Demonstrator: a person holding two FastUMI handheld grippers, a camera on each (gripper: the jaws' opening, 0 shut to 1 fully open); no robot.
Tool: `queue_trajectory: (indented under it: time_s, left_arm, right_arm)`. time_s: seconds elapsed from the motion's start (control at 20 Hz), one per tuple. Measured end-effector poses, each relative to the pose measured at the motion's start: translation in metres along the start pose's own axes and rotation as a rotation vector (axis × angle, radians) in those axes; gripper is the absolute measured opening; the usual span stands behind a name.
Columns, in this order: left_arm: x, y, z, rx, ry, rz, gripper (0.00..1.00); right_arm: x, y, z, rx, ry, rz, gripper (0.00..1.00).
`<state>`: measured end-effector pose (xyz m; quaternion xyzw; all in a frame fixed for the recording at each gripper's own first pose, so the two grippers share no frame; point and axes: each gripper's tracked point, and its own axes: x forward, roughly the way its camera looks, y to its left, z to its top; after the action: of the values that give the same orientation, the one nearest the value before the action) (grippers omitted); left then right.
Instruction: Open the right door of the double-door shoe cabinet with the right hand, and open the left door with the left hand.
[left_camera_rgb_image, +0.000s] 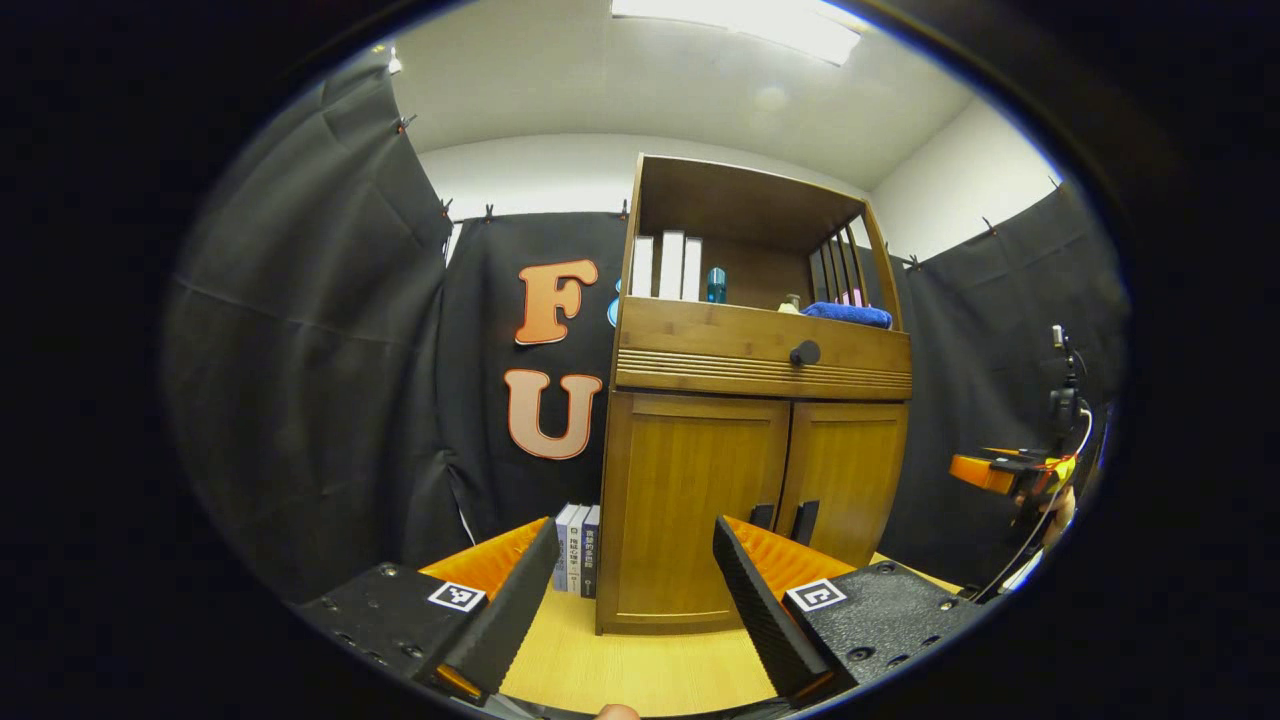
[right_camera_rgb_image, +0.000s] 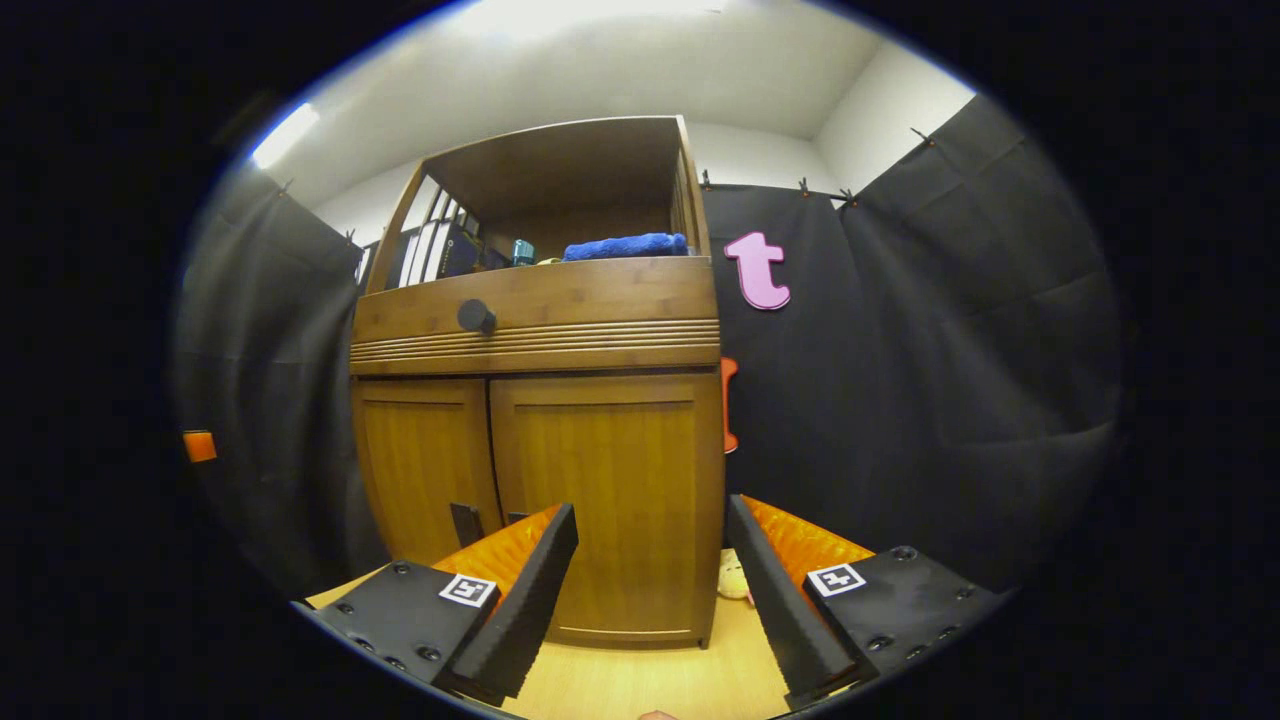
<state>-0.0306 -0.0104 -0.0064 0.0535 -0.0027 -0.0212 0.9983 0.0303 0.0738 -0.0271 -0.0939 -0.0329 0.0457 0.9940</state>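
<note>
Wooden floor lies before shut cabinet doors; both jaws gape, holding nothing.

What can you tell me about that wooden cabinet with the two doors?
The shoe cabinet looks like warm brown wood and stands upright on a pale wooden floor. Its left door and right door are both shut, with dark handles low where they meet. Above runs a grooved drawer front with a round dark knob. The open top shelf holds a folded blue cloth.

Cabinet, books on tabletop.
</note>
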Motion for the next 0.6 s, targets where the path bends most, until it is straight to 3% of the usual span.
queue_trajectory:
  time_s: [0.15, 0.2, 0.25, 0.45, 0.5, 0.6]
  left_arm:
    - [-0.002, 0.002, -0.004, -0.003, 0.012, 0.002, 0.94]
    - [-0.003, 0.004, -0.005, -0.005, 0.013, 0.003, 0.94]
    - [-0.004, 0.005, -0.005, -0.003, 0.011, 0.004, 0.94]
    - [-0.010, 0.010, -0.006, 0.008, 0.005, 0.011, 0.94]
    - [-0.011, 0.012, -0.007, 0.005, 0.007, 0.013, 0.94]
    - [-0.014, 0.019, -0.010, 0.007, 0.013, 0.027, 0.93]
  right_arm:
    - [0.018, 0.023, -0.020, -0.002, 0.030, 0.037, 0.89]
    - [0.024, 0.030, -0.027, -0.004, 0.039, 0.047, 0.98]
    - [0.030, 0.039, -0.033, -0.009, 0.047, 0.058, 1.00]
    - [0.057, 0.060, -0.058, -0.051, 0.050, 0.058, 1.00]
    - [0.065, 0.063, -0.065, -0.061, 0.050, 0.053, 0.89]
    - [0.078, 0.074, -0.078, -0.067, 0.058, 0.055, 0.89]
